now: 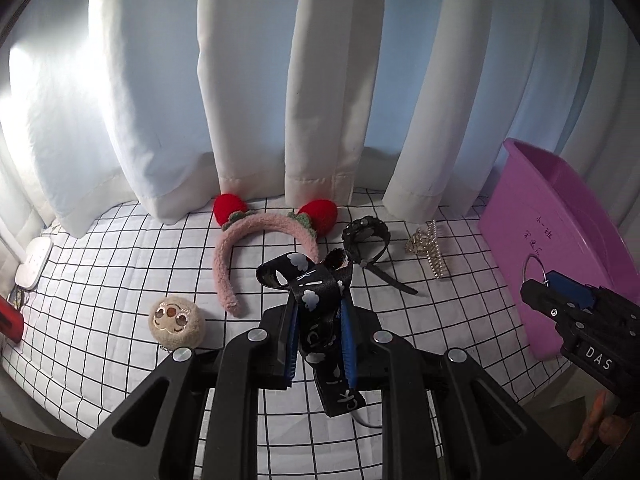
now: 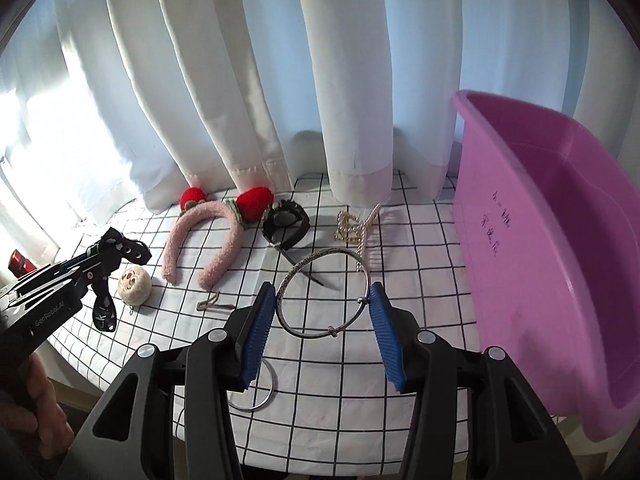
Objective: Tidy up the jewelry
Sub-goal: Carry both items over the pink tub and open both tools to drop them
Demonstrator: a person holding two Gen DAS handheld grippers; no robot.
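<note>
White curtains (image 2: 280,80) are hanging behind a table covered in a black-gridded white cloth (image 2: 420,280); the left gripper (image 1: 318,336) is pinching its blue pads nearly together on a black printed strap (image 1: 316,300), which is looping above the fingers and dangling below them, clear of the cloth; the right gripper (image 2: 326,320) is standing partly open, its pads pressing on either side of a silver bangle (image 2: 324,292) that is being held off the table. Counting what is lying on the cloth: one pink fluffy headband (image 2: 208,236) with two red strawberries; one black watch (image 2: 286,222); one pearl hair claw (image 2: 360,228); one round plush face charm (image 2: 135,280); one more silver ring (image 2: 260,396) under the right fingers; one small bent clip (image 2: 212,302). One purple bin (image 2: 540,240) is sitting at the right edge, just beside the hair claw.
</note>
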